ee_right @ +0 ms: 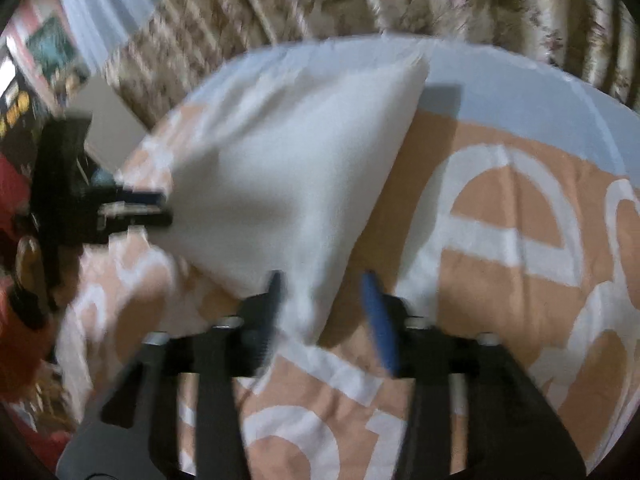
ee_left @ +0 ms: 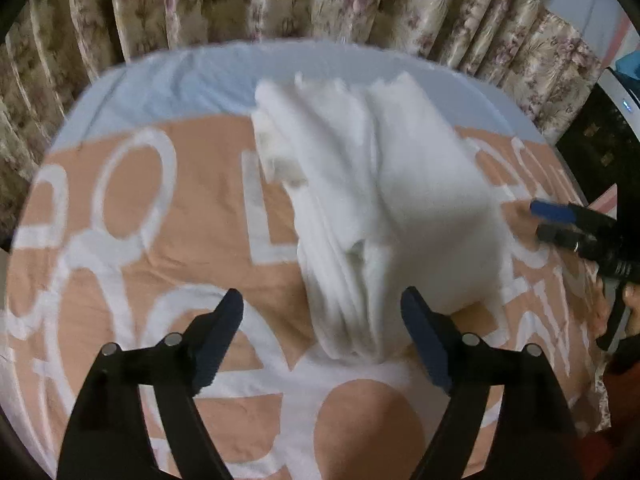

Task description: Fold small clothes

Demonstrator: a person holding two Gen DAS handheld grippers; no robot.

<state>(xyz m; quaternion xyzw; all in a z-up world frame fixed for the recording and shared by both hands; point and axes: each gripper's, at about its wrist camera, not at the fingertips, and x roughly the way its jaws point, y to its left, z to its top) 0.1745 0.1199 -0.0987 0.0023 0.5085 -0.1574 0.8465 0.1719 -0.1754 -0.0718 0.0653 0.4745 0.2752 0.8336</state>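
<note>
A white garment (ee_left: 384, 200) lies folded in layers on the bed, its near end between my left gripper's fingers. My left gripper (ee_left: 322, 312) is open, one finger on each side of the cloth's near edge. The garment also shows in the right wrist view (ee_right: 288, 176), where one corner is lifted. My right gripper (ee_right: 322, 304) is open with the cloth's near corner hanging between its fingers. In the left wrist view the right gripper (ee_left: 556, 220) sits just right of the garment. In the right wrist view the left gripper (ee_right: 160, 208) touches the cloth's left edge.
The bed cover (ee_left: 160, 240) is peach with large white letters and a pale blue band at the far side. Floral curtains (ee_left: 280, 0) hang behind the bed. Dark furniture (ee_left: 600, 152) stands at the right. The person's red sleeve (ee_right: 16, 240) is at the left.
</note>
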